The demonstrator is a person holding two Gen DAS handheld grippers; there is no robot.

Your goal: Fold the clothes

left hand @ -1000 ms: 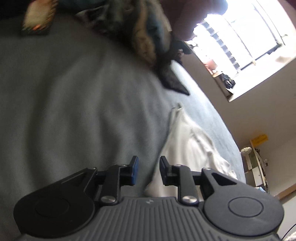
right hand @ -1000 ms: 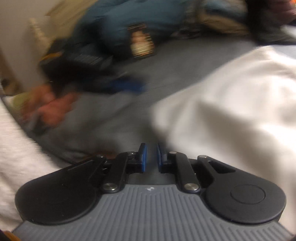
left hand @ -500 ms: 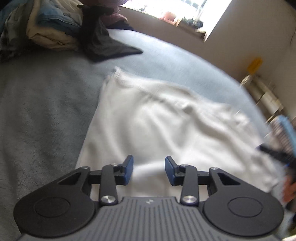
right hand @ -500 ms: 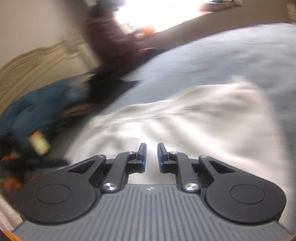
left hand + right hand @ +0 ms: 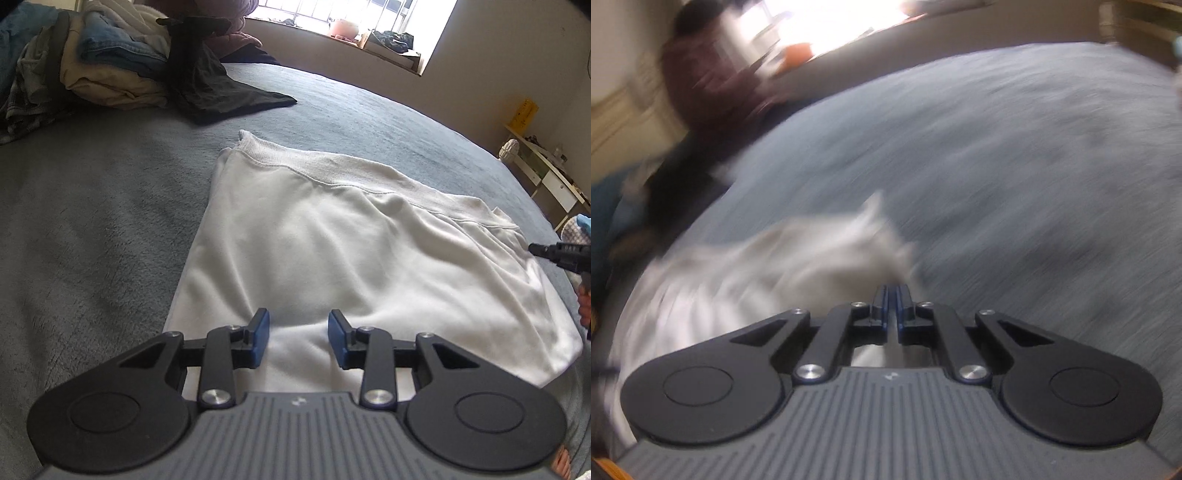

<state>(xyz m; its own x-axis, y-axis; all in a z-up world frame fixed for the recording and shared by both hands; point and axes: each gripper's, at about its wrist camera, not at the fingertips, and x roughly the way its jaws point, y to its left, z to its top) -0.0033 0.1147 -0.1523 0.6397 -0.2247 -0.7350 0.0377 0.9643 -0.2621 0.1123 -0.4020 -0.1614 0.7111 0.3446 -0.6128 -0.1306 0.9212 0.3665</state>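
The white cotton sweatshirt-like garment [image 5: 354, 254] lies flat on the grey-blue plush bedspread [image 5: 92, 221], straight ahead of the left gripper [image 5: 298, 339] and reaching under its fingers. Its long axis runs from just ahead and to the left of that gripper away to the far right. The ribbed hem band [image 5: 332, 173] forms the far edge, slanting from the upper left down to the right, and the straight side edge runs back toward the gripper's left finger. The cloth is plain, thick and matte, with soft shallow wrinkles across the middle and a rounded fold at its near right corner.

The left gripper hovers over the near edge of the garment with its blue-padded jaws spread apart and only cloth showing in the gap below; the pads grip nothing.

The right gripper [image 5: 892, 295] has just been closing, and its jaws stand almost pressed together over a blurred corner of the white garment; whether fabric is caught between the pads cannot be told. The garment trails off to its left, bedspread to its right.

Far ahead and left of the left gripper sit a heap of folded clothes [image 5: 107, 70] and a black garment [image 5: 221, 92].
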